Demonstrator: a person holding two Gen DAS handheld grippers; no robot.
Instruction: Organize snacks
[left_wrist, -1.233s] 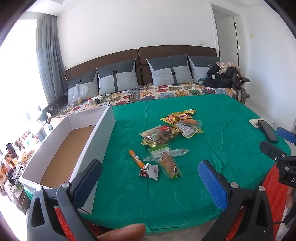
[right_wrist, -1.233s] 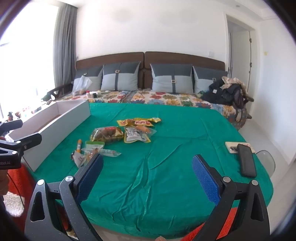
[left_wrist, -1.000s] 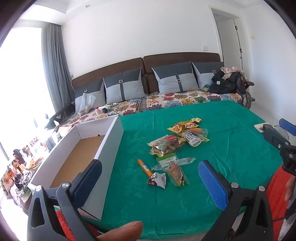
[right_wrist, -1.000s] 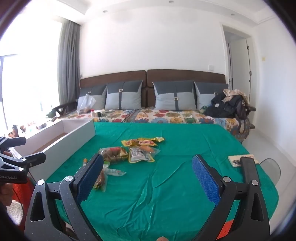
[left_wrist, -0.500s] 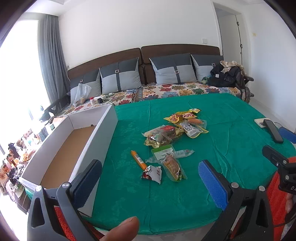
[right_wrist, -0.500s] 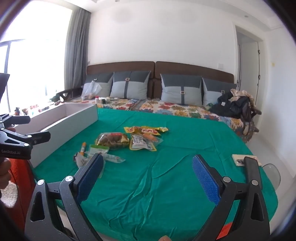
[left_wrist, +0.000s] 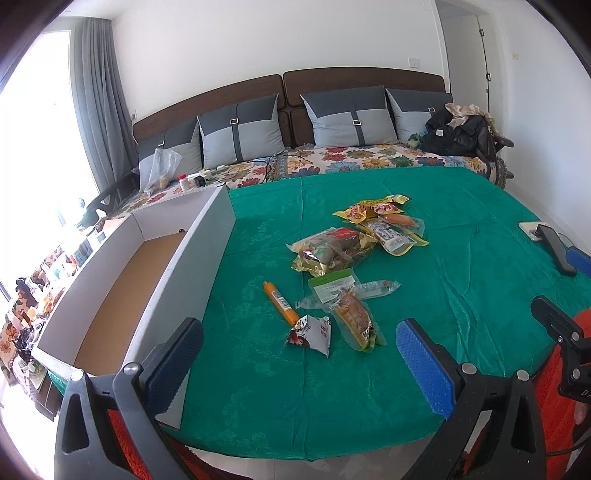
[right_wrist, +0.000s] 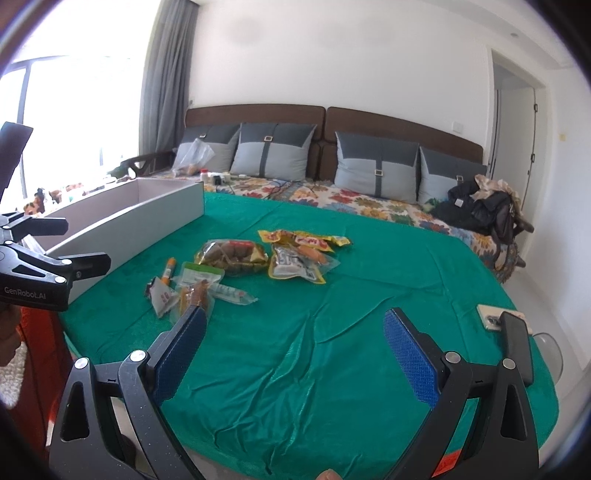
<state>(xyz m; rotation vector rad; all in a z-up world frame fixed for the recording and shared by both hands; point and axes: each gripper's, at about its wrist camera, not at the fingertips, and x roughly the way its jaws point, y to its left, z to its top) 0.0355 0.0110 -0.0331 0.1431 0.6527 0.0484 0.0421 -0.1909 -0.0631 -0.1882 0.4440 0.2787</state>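
Observation:
Several snack packets lie in a loose pile on the green cloth (left_wrist: 461, 221): an orange sausage stick (left_wrist: 280, 301), a small white and red packet (left_wrist: 310, 334), a clear bag with a brown snack (left_wrist: 356, 319), a gold bag (left_wrist: 332, 251) and yellow packets (left_wrist: 373, 210). The pile also shows in the right wrist view (right_wrist: 236, 258). An open white cardboard box (left_wrist: 192, 258) stands left of them, empty. My left gripper (left_wrist: 299, 362) is open, just short of the nearest packets. My right gripper (right_wrist: 291, 347) is open over bare cloth, right of the pile.
A phone and a black remote (left_wrist: 554, 243) lie at the table's right edge, also in the right wrist view (right_wrist: 513, 332). A sofa with grey cushions (left_wrist: 347, 118) runs behind the table. A black bag (left_wrist: 458, 134) sits on the sofa's right end.
Both grippers have moved closer to the table and tipped down slightly toward the snacks. Both stay open. Nothing on the table has moved.

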